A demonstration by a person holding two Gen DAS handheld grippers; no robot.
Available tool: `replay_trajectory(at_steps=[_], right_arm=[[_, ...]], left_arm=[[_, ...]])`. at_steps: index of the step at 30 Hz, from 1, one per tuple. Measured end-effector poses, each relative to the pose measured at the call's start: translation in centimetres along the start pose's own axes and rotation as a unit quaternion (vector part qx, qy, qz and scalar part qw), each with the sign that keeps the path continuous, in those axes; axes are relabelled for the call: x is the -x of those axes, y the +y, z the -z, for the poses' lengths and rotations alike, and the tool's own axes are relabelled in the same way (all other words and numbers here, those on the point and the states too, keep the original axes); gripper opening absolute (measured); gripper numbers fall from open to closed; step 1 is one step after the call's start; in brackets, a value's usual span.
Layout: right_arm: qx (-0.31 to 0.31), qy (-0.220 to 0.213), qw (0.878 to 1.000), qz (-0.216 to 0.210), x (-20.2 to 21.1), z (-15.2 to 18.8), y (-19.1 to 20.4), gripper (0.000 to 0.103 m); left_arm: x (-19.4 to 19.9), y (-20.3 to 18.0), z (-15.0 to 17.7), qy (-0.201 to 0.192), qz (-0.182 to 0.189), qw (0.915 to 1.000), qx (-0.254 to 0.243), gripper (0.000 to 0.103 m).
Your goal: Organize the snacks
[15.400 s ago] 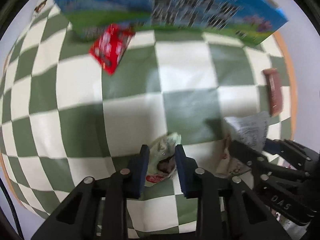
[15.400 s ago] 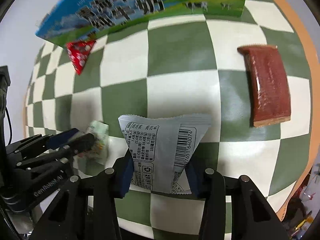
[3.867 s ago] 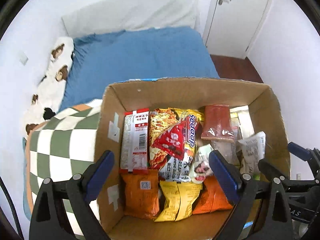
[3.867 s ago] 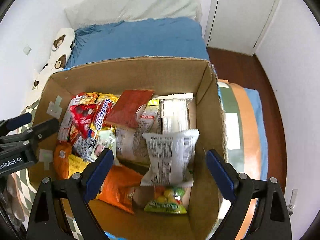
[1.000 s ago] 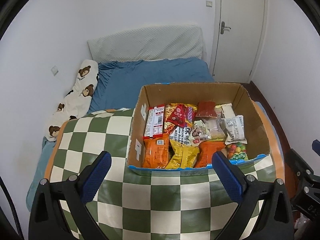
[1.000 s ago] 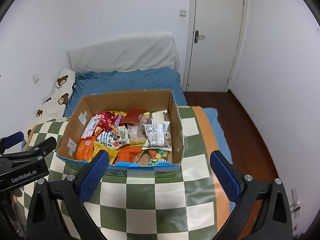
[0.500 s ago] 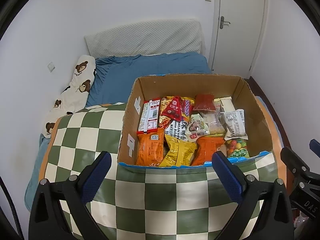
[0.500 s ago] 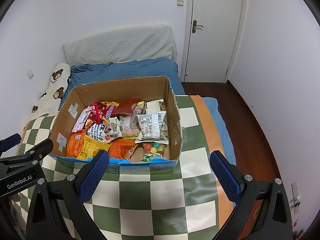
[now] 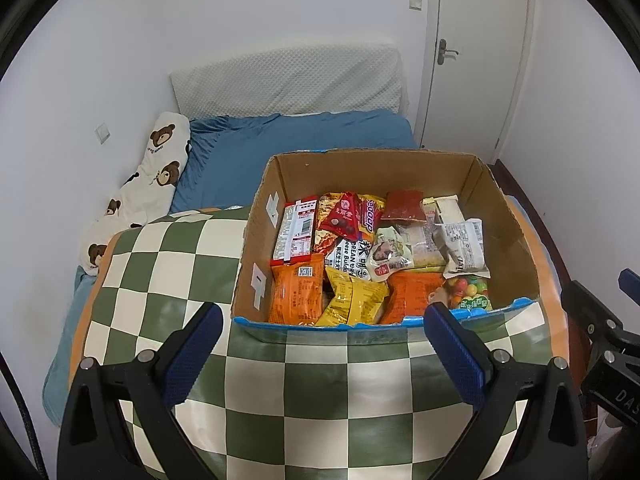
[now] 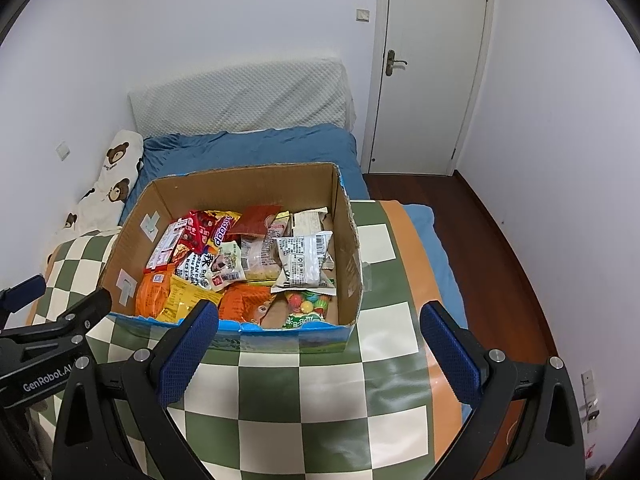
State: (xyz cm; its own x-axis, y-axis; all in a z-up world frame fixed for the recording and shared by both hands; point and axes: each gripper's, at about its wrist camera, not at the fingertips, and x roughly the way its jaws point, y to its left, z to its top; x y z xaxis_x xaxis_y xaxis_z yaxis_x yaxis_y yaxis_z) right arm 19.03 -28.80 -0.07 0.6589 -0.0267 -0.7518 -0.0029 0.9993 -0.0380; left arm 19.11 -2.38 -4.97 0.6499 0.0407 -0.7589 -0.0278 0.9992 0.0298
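Note:
A cardboard box (image 9: 256,236) (image 10: 348,248) with a blue printed front stands on the green-and-white checkered table (image 9: 320,392) (image 10: 320,400). Several snack packets fill it: orange bags (image 9: 296,292), yellow bags (image 9: 352,300), a red triangular pack (image 9: 346,216), a grey-white packet (image 9: 464,248) (image 10: 304,260) and a bag of coloured candies (image 9: 468,292) (image 10: 308,304). My left gripper (image 9: 320,340) is open and empty, held back in front of the box. My right gripper (image 10: 320,336) is likewise open and empty, near the box's front wall.
A bed with a blue sheet (image 9: 288,140) (image 10: 248,148), a bear-print pillow (image 9: 140,196) and a white padded headboard (image 10: 240,96) lies beyond the table. A white door (image 10: 432,72) and dark wood floor (image 10: 500,240) are at the right.
Both grippers have drawn slightly nearer to the box over the last second and stay open. Earlier they held a small snack and the grey-white packet, which now lie in the box.

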Motion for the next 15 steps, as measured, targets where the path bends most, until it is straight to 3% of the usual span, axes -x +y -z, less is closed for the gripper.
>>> replay_trajectory(at_steps=[15], right_arm=[[-0.002, -0.010, 1.000, 0.003, 0.92, 0.05, -0.22, 0.103]], left_arm=[[0.60, -0.73, 0.48, -0.010, -0.002, 0.9999, -0.014, 0.103]])
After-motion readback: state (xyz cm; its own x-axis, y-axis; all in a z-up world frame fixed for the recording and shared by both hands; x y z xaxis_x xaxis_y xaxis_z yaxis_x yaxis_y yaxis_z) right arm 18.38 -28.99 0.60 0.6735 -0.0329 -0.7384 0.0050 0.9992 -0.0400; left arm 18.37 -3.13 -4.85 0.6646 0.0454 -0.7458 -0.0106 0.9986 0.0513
